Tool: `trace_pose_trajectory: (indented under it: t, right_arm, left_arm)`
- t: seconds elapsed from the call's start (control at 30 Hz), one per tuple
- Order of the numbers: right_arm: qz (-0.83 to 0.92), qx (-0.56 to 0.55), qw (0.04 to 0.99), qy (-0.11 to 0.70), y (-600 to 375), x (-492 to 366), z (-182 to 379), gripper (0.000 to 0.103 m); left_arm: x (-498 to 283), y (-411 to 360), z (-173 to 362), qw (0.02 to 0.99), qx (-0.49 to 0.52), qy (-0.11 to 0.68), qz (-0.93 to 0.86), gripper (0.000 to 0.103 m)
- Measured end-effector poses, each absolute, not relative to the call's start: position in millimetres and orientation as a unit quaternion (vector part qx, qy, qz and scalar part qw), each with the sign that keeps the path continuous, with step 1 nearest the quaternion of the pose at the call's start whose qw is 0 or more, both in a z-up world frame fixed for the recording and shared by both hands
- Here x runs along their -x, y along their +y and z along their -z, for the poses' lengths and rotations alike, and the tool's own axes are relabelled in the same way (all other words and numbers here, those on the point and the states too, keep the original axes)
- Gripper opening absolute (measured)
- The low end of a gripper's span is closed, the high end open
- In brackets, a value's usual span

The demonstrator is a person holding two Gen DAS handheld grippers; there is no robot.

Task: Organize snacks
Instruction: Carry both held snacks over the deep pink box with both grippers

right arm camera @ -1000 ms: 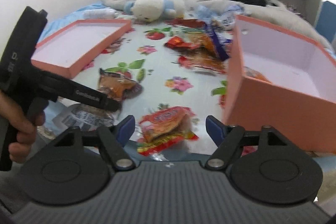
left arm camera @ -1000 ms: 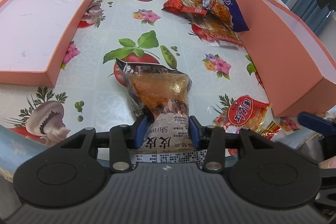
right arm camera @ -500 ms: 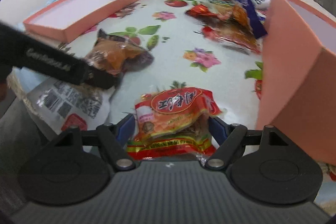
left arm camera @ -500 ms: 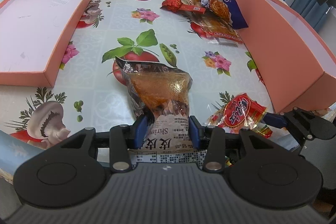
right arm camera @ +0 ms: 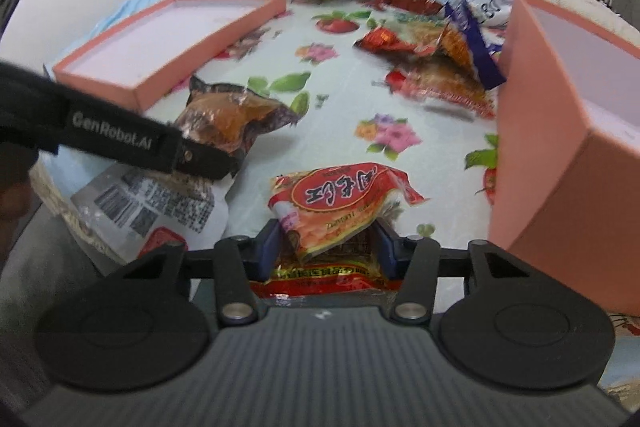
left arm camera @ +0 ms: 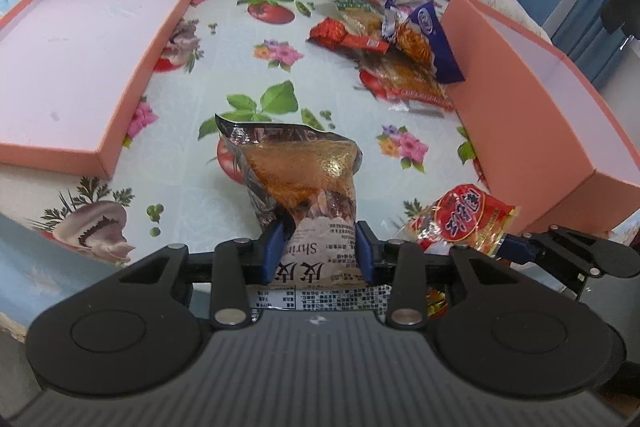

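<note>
Snacks on the desk [left arm camera: 328, 39]: left claw [left arm camera: 318, 247], marked "GenRobot.AI", pinches a shrimp pack [left arm camera: 308, 179] printed "Shrim"; right claw [right arm camera: 326, 243], jaws just closing, grips a red pack [right arm camera: 340, 199].

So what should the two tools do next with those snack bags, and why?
Probably lift both and carry them to the tall pink box. The left tool pinches the brown snack bag, the right tool has just closed around the red snack bag, and both bags lie on the table.
</note>
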State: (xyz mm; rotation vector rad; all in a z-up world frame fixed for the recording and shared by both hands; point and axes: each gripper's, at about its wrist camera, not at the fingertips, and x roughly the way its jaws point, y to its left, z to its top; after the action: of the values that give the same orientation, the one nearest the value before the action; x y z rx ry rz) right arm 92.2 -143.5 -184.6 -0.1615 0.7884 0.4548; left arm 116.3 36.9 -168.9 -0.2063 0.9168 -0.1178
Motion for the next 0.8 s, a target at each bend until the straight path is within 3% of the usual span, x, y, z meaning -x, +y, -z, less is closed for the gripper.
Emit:
trace_pose_trajectory:
  t: [0.8]
  right_arm:
    - [-0.137, -0.024, 0.947, 0.291, -202, -42, 60, 0.052]
  left_arm:
    - [-64, 9, 49, 0.926, 0.110, 0.349, 0.096, 0.043]
